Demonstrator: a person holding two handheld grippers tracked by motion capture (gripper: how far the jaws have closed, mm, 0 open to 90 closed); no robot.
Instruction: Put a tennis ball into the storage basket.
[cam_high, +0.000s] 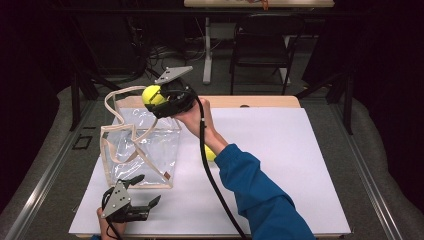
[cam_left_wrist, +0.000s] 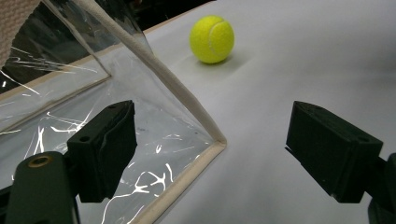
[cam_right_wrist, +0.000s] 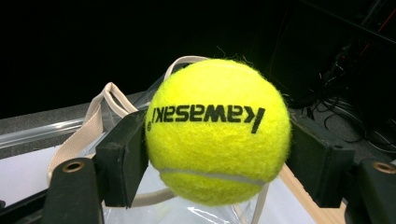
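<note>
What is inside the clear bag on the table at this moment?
The clear bag seems empty; through its walls only glare and the beige straps show. The tennis ball is above its opening, held in the right claw.

A bright blue sleeve (cam_high: 260, 195) is covering the person's right forearm, and a thick black cable (cam_high: 212, 180) is trailing from the right gripper (cam_high: 159, 102). Both grippers are wearing grey three-cornered plates dotted with small holes. The left gripper (cam_high: 141, 192) is showing blocky matt-black jaws with brass-ringed screw holes.
</note>
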